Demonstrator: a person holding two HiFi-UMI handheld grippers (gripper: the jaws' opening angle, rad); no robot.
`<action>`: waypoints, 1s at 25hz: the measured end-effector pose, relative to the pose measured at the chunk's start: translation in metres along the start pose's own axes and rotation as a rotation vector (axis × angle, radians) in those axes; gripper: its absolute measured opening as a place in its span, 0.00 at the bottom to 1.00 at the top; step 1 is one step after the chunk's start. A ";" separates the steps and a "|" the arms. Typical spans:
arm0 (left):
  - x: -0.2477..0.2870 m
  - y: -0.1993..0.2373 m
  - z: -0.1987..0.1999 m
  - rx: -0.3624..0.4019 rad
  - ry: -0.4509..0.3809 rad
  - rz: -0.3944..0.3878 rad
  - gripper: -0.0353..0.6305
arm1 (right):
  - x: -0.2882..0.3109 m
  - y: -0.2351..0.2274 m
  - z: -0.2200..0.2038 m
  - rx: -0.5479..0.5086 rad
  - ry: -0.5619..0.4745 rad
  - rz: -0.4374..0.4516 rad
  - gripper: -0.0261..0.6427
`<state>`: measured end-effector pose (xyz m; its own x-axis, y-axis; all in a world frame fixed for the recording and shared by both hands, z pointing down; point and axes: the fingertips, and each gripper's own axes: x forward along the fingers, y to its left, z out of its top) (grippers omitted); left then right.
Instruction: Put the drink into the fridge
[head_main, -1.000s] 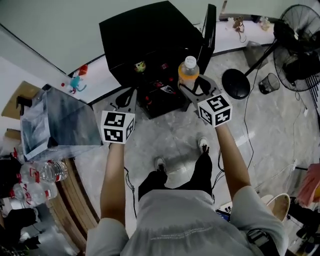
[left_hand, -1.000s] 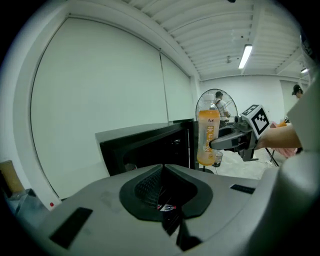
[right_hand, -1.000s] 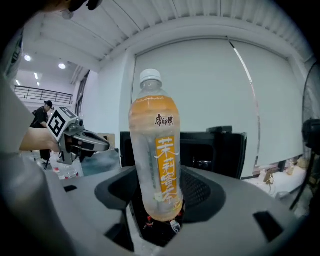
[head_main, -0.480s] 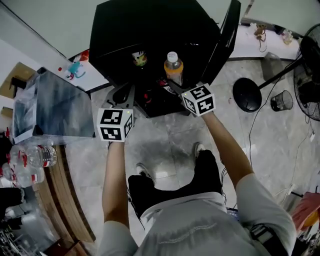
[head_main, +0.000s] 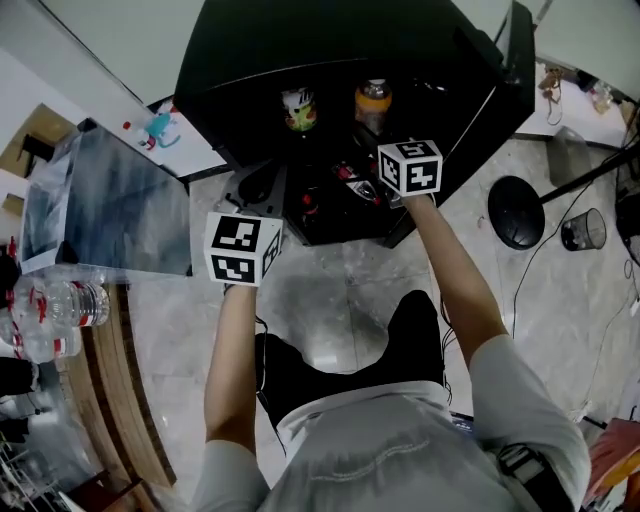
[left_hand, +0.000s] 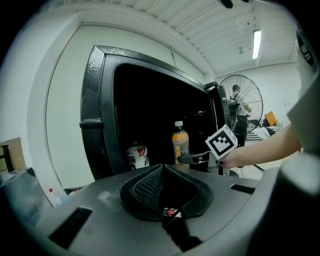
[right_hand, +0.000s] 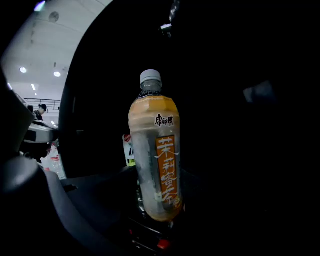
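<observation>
The drink is an orange tea bottle with a white cap. It stands upright in my right gripper, whose jaws are shut on its lower body. The bottle is inside the dark opening of the black fridge, to the right of a white can on the shelf. From the left gripper view the bottle and the can show side by side in the fridge. My left gripper hangs shut and empty in front of the fridge, lower left of the bottle.
The fridge door stands open at the right. A fan's round base and a wire bin stand on the floor to the right. A grey box and water bottles are at the left. A person stands by a fan.
The person has stepped closer to the fridge. My right gripper has carried the bottle forward from in front of the fridge into its opening. The left gripper has stayed about where it was.
</observation>
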<state>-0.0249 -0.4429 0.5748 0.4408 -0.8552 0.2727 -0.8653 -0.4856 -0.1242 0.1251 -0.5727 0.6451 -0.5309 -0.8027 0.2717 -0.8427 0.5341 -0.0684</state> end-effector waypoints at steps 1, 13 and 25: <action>0.004 0.000 -0.002 0.005 -0.007 -0.002 0.08 | 0.008 -0.004 0.000 -0.002 -0.007 -0.012 0.44; 0.038 -0.019 -0.034 0.023 -0.030 -0.031 0.08 | 0.077 -0.037 -0.010 -0.026 -0.040 -0.071 0.44; 0.021 -0.016 -0.026 0.053 0.007 -0.047 0.08 | 0.071 -0.029 -0.014 -0.010 0.000 -0.097 0.61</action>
<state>-0.0080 -0.4479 0.6075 0.4788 -0.8299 0.2862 -0.8298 -0.5343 -0.1612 0.1127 -0.6417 0.6799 -0.4472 -0.8508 0.2762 -0.8890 0.4569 -0.0318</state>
